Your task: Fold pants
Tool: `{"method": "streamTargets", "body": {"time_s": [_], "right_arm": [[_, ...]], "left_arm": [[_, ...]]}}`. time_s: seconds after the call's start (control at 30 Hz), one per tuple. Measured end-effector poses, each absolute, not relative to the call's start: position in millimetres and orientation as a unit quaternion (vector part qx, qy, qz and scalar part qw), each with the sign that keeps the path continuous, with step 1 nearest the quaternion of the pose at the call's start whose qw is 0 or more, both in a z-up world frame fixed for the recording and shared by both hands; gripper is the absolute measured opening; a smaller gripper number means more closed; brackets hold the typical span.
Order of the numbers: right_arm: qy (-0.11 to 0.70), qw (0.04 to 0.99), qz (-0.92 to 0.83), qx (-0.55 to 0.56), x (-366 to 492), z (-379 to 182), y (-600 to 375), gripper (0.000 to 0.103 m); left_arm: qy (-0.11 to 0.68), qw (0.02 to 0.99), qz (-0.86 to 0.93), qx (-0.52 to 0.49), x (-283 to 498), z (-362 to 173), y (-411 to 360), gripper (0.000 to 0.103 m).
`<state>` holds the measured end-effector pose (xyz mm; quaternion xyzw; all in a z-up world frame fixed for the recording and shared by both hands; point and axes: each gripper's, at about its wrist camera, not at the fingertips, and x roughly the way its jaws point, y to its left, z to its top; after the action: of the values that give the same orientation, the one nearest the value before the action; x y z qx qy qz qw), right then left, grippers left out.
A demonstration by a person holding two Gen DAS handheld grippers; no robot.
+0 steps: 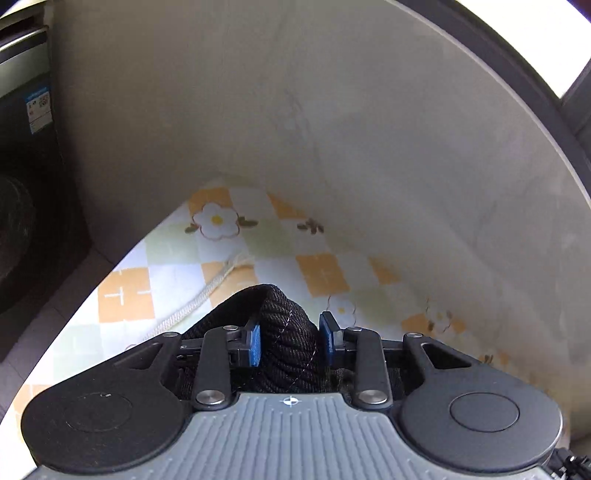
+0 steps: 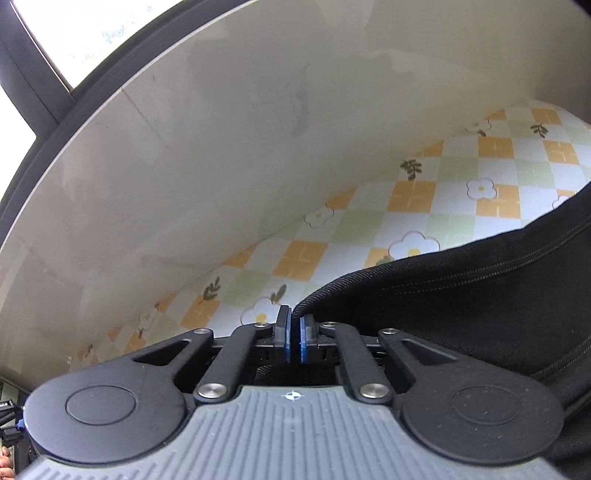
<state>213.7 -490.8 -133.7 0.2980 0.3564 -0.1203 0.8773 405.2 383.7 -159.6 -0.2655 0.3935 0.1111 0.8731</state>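
A pale wall (image 1: 332, 110) fills the far side of both views, with a dark-framed window (image 2: 74, 33) at the upper left of the right wrist view. Below it lies the worktop (image 1: 321, 273), covered in a checked cloth of orange, green and white squares with flowers. The black pants (image 2: 480, 295) lie on the worktop, spreading to the right in the right wrist view. A pale cord (image 1: 199, 299) runs across the cloth. The left gripper (image 1: 290, 341) pinches a bunched fold of the pants between its jaws. The right gripper (image 2: 291, 338) has its jaws pressed together on the pants' thin edge.
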Motion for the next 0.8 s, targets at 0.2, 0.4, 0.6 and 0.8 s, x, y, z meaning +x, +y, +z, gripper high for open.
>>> {"method": "streamTargets", "body": {"time_s": [0.2,0.4,0.6,0.8], "right_arm": [[0.331,0.901,-0.073,0.271,287.6,-133.4,-478.3,0.01],[0.376,0.899,-0.051,0.22,309.1,-149.3,-455.2,0.033],[0.392,0.891,-0.072,0.218,255.4,-161.4,-480.6,0.037],[0.388,0.873,-0.173,0.241,172.9,-161.3,-544.8,0.037]], "left_arm": [[0.312,0.87,0.192,-0.33,403.1,-162.3,410.6,0.035],[0.32,0.841,0.271,-0.341,419.1,-189.3,397.2,0.06],[0.334,0.889,0.187,-0.251,425.0,-174.7,338.8,0.065],[0.363,0.909,0.059,-0.198,432.2,-176.8,238.5,0.065]]}}
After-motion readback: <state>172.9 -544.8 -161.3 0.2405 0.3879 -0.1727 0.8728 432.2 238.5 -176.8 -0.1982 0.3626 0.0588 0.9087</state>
